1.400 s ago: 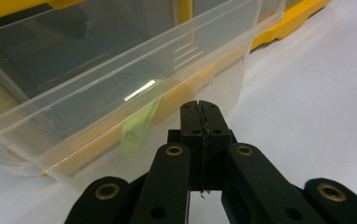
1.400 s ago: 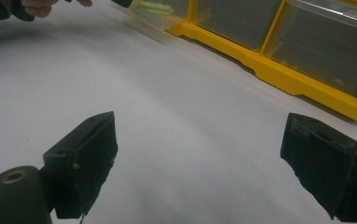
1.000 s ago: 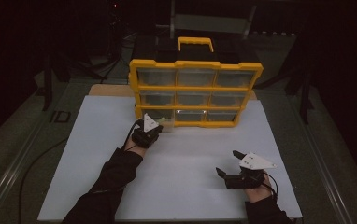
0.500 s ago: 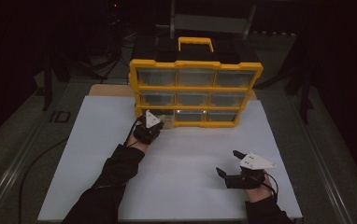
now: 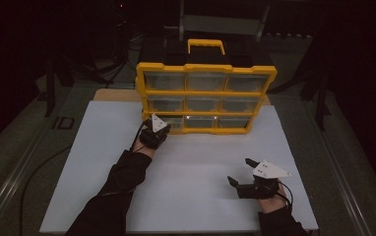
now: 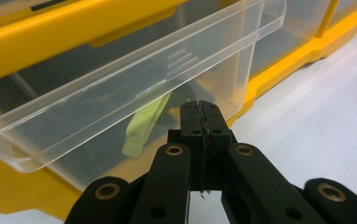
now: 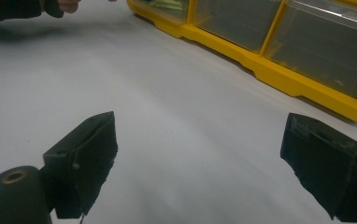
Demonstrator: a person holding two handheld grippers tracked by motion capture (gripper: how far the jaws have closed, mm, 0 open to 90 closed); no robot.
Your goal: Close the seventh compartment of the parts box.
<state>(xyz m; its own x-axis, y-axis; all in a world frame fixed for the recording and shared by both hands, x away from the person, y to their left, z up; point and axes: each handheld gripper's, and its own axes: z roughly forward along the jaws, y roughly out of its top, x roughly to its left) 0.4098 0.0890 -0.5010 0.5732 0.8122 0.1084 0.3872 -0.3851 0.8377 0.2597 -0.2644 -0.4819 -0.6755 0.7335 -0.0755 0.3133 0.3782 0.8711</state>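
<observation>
Clear plastic drawer (image 6: 120, 88) part-open at organiser (image 5: 205, 98) bottom-left; left gripper (image 6: 200, 114) clenched empty against front; right gripper (image 7: 200, 163) released, idle; push squarely

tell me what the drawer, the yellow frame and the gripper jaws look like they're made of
Drawer: clear, glossy plastic by the look; the pale green item inside shows through its wall. Yellow frame: opaque moulded plastic, likely, with a smooth, slightly shiny face. Left gripper jaws: matt black, seemingly hard plastic or coated metal, with brass-coloured pivots. Right gripper pads look rubbery and scuffed; I can't be sure.
</observation>
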